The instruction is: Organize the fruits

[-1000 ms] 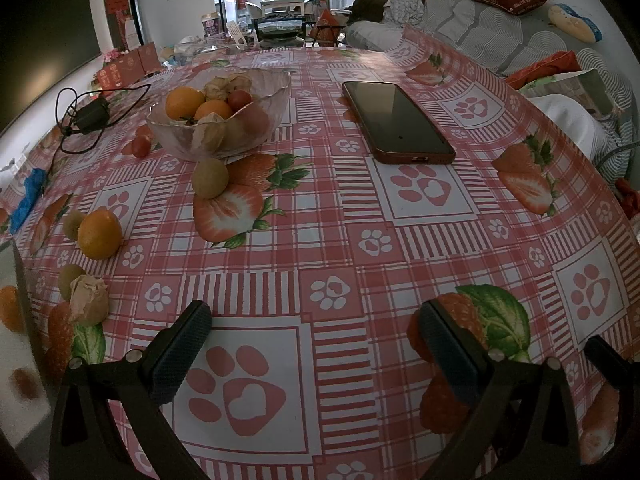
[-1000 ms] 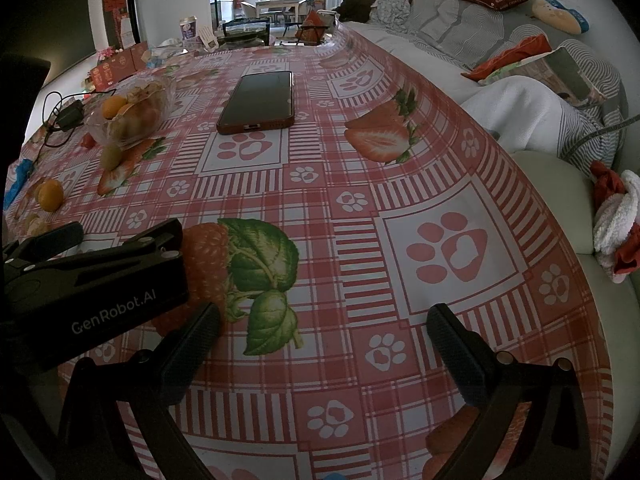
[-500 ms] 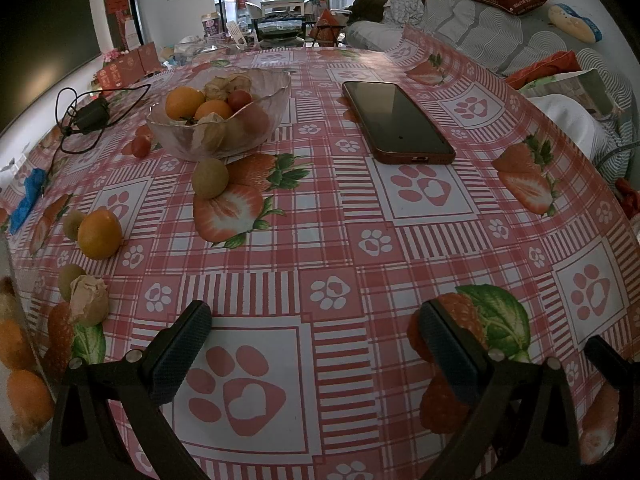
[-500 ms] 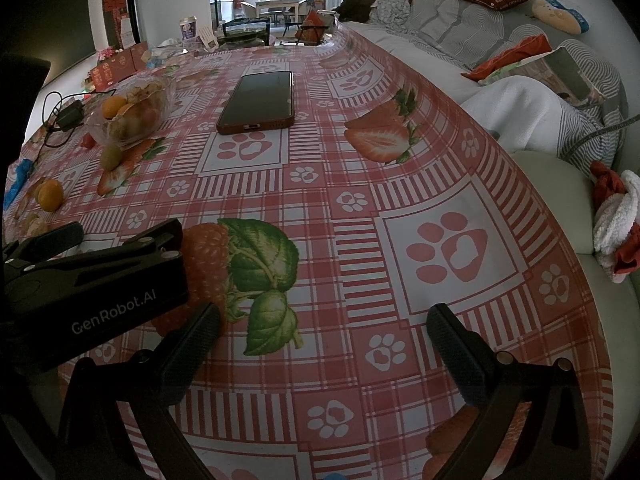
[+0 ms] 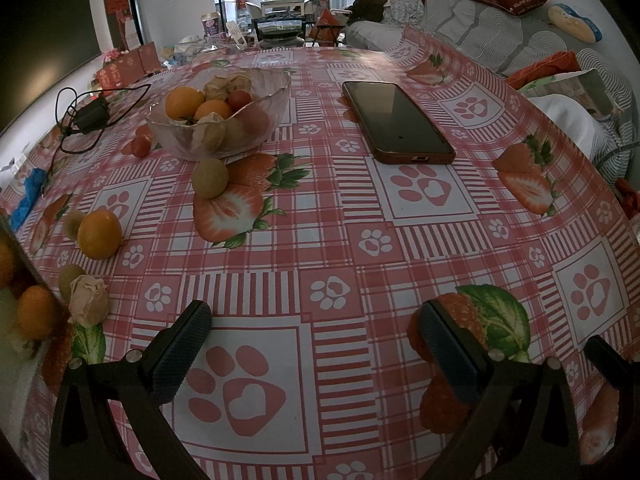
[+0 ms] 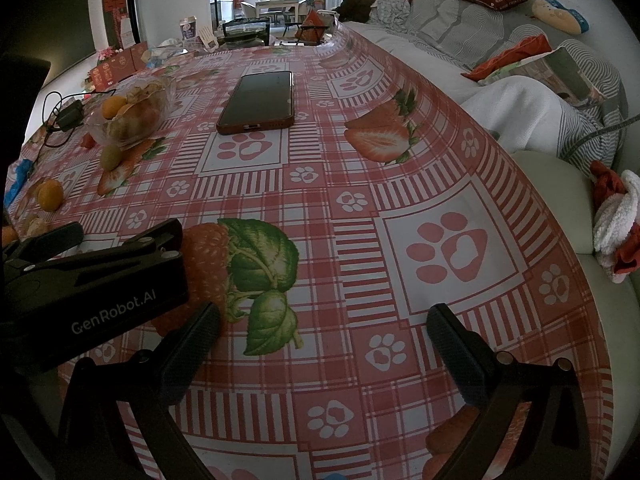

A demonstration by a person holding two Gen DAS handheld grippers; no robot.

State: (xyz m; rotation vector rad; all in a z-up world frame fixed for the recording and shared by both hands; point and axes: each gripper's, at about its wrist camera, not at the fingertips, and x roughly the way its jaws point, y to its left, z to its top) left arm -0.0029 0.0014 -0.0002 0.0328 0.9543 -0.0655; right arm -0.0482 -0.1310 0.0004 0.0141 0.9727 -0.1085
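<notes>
Both claws hover low over the desk point(image 5: 320, 240), fingers spread wide and holding nothing: the left claw point(image 5: 316, 344) and the right claw point(image 6: 324, 344). The glass bowl point(image 5: 276, 92) at far left holds oranges, a red fruit and husked fruits. Loose beside it lie a longan point(image 5: 210, 178), an orange point(image 5: 99, 234) and a husked fruit point(image 5: 89, 300). A phone point(image 5: 396, 120) lies to the bowl's right.
</notes>
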